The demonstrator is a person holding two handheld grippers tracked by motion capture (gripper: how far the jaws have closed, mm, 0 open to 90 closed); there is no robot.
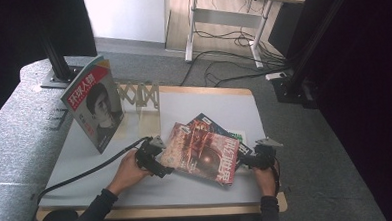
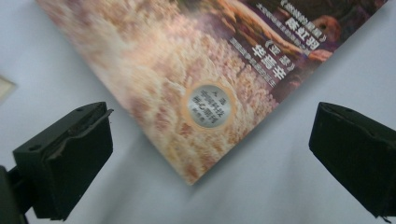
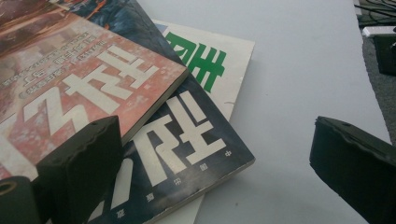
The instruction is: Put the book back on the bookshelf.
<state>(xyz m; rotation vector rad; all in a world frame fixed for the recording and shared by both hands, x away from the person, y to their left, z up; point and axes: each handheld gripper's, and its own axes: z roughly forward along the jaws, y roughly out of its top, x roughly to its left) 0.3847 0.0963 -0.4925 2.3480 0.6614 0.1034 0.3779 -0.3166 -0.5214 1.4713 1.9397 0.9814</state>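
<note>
Nearest the surface's (image 1: 87, 188) front edge, the left gripper (image 1: 153, 160) and the right gripper (image 1: 258, 155) are held at either side of a stack of magazines. The fingers (image 2: 70, 158) of the left gripper are spread wide, nothing between them, with a corner of the red magazine (image 2: 196, 93) lying just ahead. The right gripper's fingers (image 3: 79, 163) are likewise spread and empty, beside the stack's corner. The red magazine (image 1: 201, 153) is seen on top, over a dark magazine (image 3: 177, 149) and a white one with green print (image 3: 210, 60). Farther back, at the left, a portrait magazine (image 1: 93, 102) is stood upright against a wooden rack (image 1: 141, 95).
</note>
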